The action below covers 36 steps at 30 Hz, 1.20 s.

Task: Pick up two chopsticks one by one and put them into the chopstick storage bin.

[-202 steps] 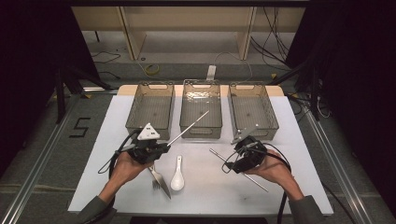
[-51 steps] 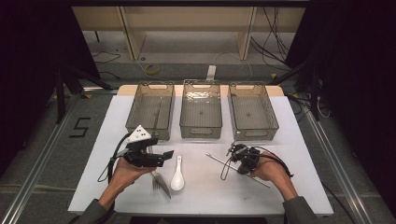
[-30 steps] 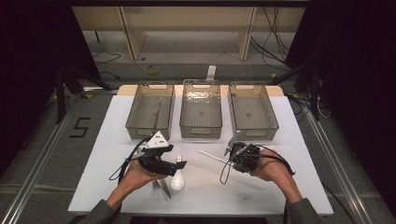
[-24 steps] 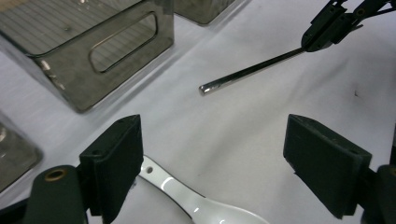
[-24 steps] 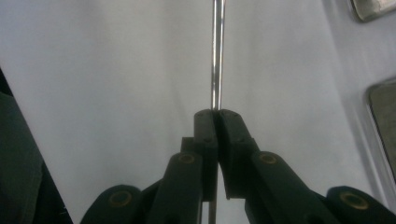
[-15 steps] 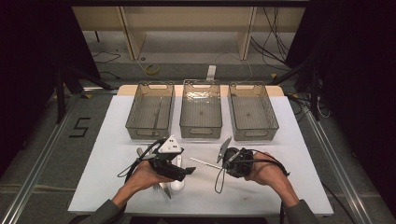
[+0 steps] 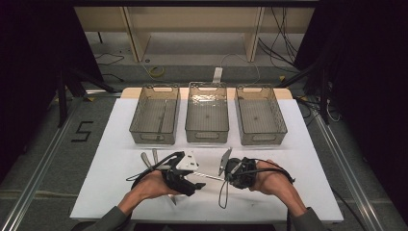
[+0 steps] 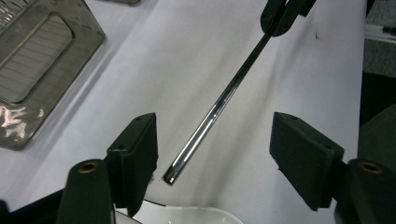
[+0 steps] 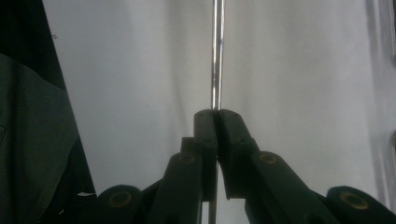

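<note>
A thin shiny metal rod (image 9: 217, 56) sticks out from my right gripper (image 9: 217, 114), which is shut on it. In the high view this rod (image 7: 211, 176) runs level above the white table, from the right gripper (image 7: 230, 175) leftward to my left gripper (image 7: 197, 180). The left gripper (image 8: 215, 140) is open, and the free end of the rod (image 8: 210, 119) lies between its two pads without touching either. The right gripper (image 8: 282, 14) holds the rod's far end at the top of the left gripper view.
Three clear bins (image 7: 155, 137) (image 7: 207, 134) (image 7: 262, 137) stand in a row at the back of the table (image 7: 308, 159). The left bin (image 8: 37, 60) holds a thin rod. Metal utensils (image 7: 149, 159) lie left of my left hand. A white spoon (image 8: 187, 217) lies under the left gripper.
Both hands have come together at the table's front middle. The right gripper has lifted the rod and turned it leftward. The open left gripper has slid right, around the rod's free end.
</note>
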Motion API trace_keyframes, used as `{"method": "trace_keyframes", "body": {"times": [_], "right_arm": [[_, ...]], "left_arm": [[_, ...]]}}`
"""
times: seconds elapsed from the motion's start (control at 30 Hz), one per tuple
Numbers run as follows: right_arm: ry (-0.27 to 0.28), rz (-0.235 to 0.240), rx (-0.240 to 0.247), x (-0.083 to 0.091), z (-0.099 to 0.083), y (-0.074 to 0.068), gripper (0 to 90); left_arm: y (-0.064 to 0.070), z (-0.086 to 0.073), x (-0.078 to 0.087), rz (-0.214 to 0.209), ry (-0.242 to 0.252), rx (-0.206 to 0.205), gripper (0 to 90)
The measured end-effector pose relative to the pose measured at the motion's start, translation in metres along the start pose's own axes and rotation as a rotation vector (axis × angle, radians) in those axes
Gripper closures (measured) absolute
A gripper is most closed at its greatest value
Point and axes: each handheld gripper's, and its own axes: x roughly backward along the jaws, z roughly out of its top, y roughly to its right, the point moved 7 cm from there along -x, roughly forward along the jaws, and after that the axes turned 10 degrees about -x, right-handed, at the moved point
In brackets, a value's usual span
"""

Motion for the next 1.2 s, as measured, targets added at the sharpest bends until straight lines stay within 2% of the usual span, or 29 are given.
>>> {"method": "trace_keyframes", "body": {"times": [0.27,0.5,0.67,0.77,0.93,1.03,1.1,1.17,1.2], "right_arm": [[0.013,0.005,0.031,0.004,0.004,-0.010,86.9],[0.005,0.010,0.046,0.003,0.005,-0.012,86.8],[0.005,0.018,0.048,0.003,0.006,-0.016,86.8],[0.001,0.025,0.070,0.003,0.007,-0.018,86.8],[0.013,0.027,0.073,0.003,0.008,-0.021,86.8],[0.007,0.040,0.079,0.003,0.007,-0.021,86.8],[0.007,0.041,0.101,0.002,0.006,-0.020,86.7],[0.007,0.049,0.095,0.002,0.006,-0.021,86.5],[0.011,0.047,0.110,0.002,0.005,-0.020,86.3]], "left_arm": [[0.005,-0.004,-0.004,-0.005,-0.050,-0.056,42.2],[0.007,-0.007,-0.008,-0.024,-0.079,-0.083,52.7],[0.009,-0.006,-0.007,-0.047,-0.079,-0.092,60.5],[0.011,-0.006,-0.007,-0.067,-0.087,-0.104,64.9],[0.015,-0.005,-0.009,-0.089,-0.105,-0.121,71.9],[0.017,-0.006,-0.010,-0.103,-0.109,-0.121,74.1],[0.017,-0.006,-0.010,-0.112,-0.113,-0.129,75.2],[0.020,-0.006,-0.009,-0.131,-0.110,-0.139,76.6],[0.022,-0.006,-0.009,-0.139,-0.110,-0.143,77.7]]}}
